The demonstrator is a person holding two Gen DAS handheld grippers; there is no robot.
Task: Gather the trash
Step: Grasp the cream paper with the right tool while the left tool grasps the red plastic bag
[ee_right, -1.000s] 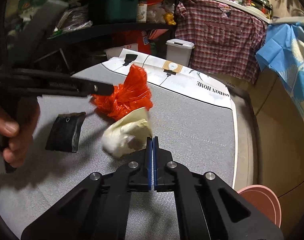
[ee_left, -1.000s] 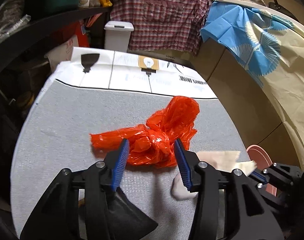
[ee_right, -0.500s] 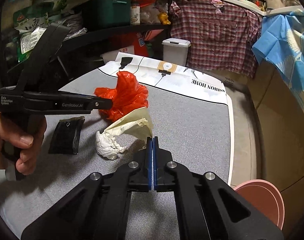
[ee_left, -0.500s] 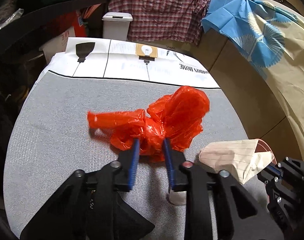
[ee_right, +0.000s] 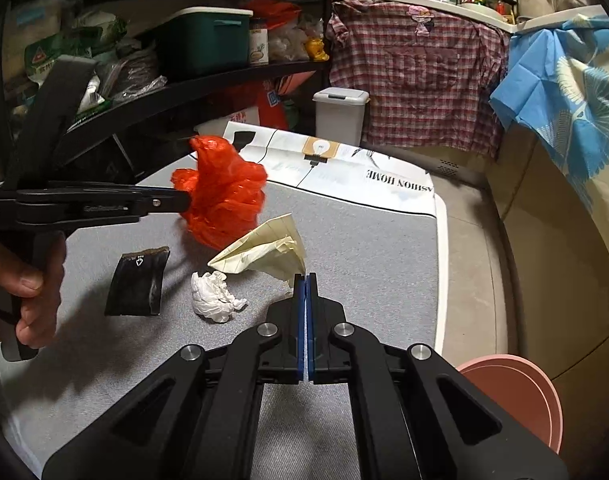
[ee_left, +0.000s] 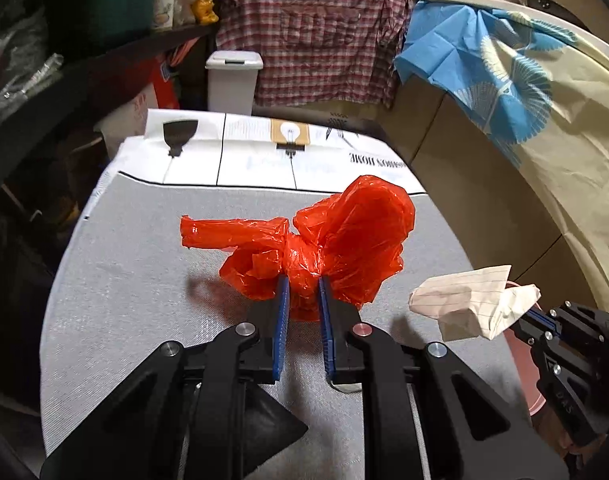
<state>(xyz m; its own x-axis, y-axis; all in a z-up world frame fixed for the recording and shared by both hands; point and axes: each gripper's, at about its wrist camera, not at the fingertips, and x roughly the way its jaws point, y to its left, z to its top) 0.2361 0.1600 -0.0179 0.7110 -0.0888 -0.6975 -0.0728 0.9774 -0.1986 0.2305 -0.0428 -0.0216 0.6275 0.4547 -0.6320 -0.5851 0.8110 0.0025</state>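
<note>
We note the crumpled orange plastic bag (ee_left: 336,248) pinched at its knotted middle in the left gripper (ee_left: 302,300), whose jaws have just been closing on it, above the grey cloth bench (ee_left: 136,288). At four o'clock from it, the folded lined cream paper (ee_right: 264,250) hangs clamped by one corner in the right gripper (ee_right: 305,280), jaws fully together. A white paper wad (ee_right: 216,298) and black wrapper (ee_right: 138,286) lie on the bench; pink round bin (ee_right: 520,392) at five o'clock.
</note>
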